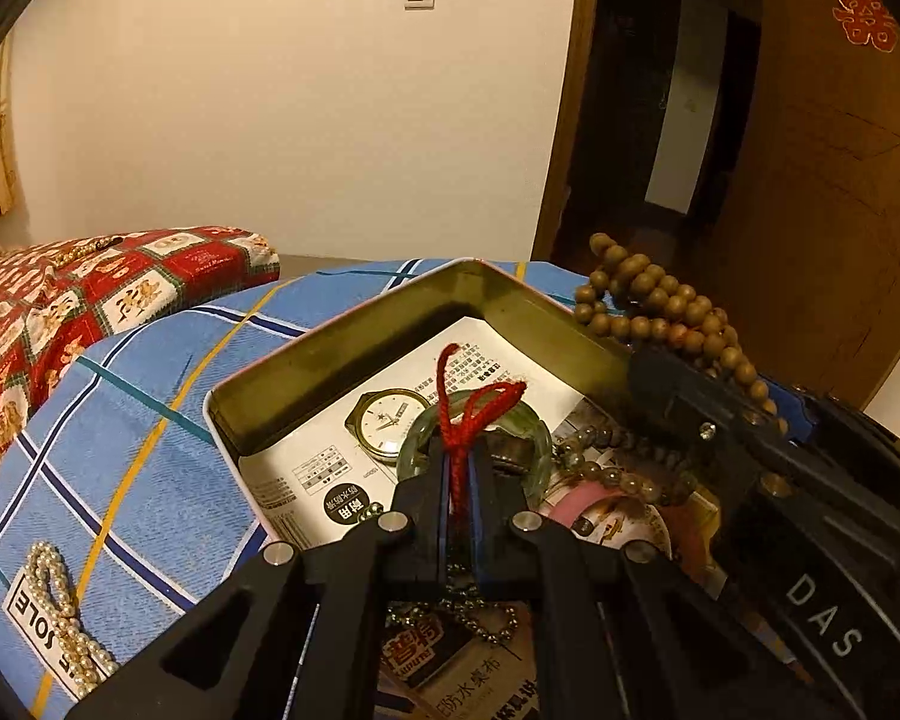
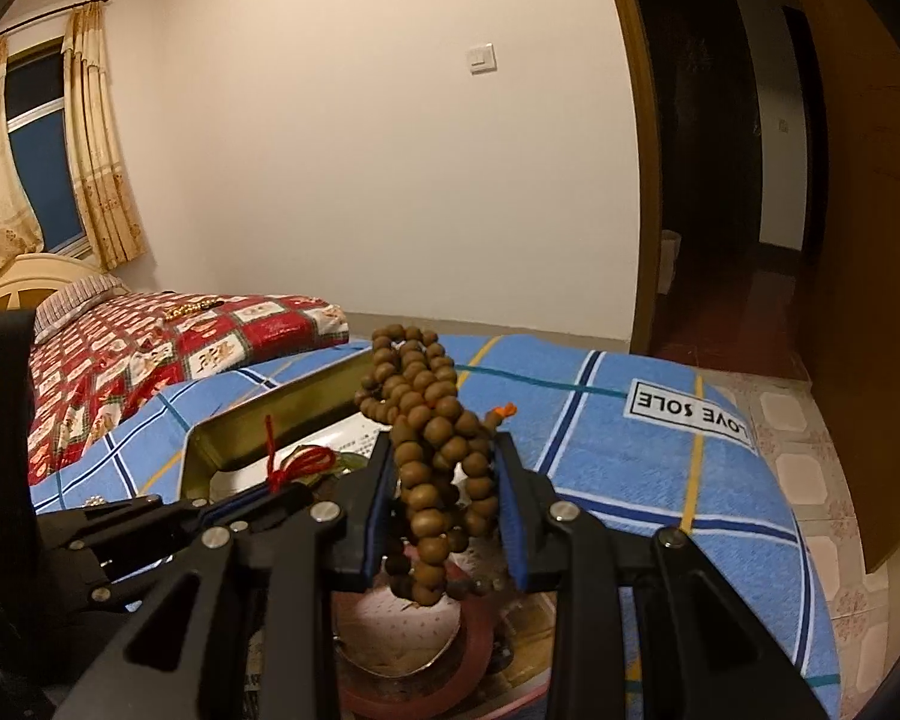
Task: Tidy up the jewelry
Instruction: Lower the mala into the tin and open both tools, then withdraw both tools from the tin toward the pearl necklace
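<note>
My left gripper (image 1: 461,468) is shut on a red cord (image 1: 471,402), held over an open metal tin (image 1: 330,354) on the blue checked cloth. Inside the tin lie a gold watch (image 1: 387,420), a pale green jade bangle (image 1: 540,450), a grey bead bracelet (image 1: 624,474) and printed paper. My right gripper (image 2: 441,480) is shut on a bunch of brown wooden prayer beads (image 2: 432,420) above the tin's right side; it also shows in the left wrist view (image 1: 660,306). The left gripper shows low left in the right wrist view (image 2: 258,498).
A pearl necklace (image 1: 60,606) lies on the blue cloth (image 1: 150,468) left of the tin. A red patterned blanket (image 1: 60,300) with a gold bead string (image 2: 192,307) lies behind. An open wooden door (image 2: 858,240) stands right. A pink-rimmed dish (image 2: 408,630) sits below my right gripper.
</note>
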{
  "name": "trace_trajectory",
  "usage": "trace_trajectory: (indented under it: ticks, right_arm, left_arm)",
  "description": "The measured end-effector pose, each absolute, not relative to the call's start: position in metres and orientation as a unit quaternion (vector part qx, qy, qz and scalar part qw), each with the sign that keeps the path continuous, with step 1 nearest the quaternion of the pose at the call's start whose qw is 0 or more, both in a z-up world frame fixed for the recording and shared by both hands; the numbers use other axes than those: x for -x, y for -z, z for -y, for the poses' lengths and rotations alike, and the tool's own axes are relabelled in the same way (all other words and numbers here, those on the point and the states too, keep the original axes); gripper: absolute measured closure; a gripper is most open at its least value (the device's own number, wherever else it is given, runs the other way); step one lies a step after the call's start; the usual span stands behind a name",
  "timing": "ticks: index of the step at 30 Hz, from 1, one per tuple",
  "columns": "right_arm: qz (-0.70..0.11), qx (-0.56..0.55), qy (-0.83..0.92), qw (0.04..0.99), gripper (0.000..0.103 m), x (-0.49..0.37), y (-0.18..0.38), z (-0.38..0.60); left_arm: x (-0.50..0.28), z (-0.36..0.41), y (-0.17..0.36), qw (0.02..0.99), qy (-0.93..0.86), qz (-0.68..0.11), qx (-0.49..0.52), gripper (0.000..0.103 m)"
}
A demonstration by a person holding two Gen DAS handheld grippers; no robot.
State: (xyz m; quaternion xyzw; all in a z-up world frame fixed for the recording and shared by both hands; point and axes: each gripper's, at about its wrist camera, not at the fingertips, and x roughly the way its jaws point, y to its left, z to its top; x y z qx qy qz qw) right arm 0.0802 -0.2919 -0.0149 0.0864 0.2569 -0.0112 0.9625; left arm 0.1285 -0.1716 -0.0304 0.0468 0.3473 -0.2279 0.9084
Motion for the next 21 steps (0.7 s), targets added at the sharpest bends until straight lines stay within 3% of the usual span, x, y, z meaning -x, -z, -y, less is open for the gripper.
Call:
trace_trajectory:
  ticks: [8,9,12,14,18,21]
  right_arm:
    - [-0.270,-0.092,-0.015,0.958,0.065,-0.084,0.019,0.293]
    - [-0.270,-0.094,-0.015,0.958,0.060,-0.083,0.019,0.293]
    - [-0.257,-0.098,-0.010,0.961,0.041,-0.078,0.017,0.295]
    - [-0.241,-0.102,-0.004,0.965,0.038,-0.073,0.014,0.297]
    - [-0.218,-0.117,0.016,0.969,0.029,-0.066,0.011,0.303]
    - [-0.210,-0.132,0.031,0.968,0.029,-0.063,0.011,0.309]
  left_arm:
    - [-0.128,0.167,0.032,0.909,0.216,-0.355,-0.041,0.093]
    - [-0.126,0.169,0.031,0.908,0.219,-0.353,-0.045,0.090]
    - [-0.115,0.176,0.029,0.913,0.220,-0.338,-0.065,0.063]
    - [-0.106,0.176,0.026,0.919,0.213,-0.323,-0.072,0.035]
    - [-0.095,0.167,0.021,0.927,0.199,-0.310,-0.066,0.032]
    - [-0.090,0.157,0.018,0.930,0.199,-0.305,-0.058,0.032]
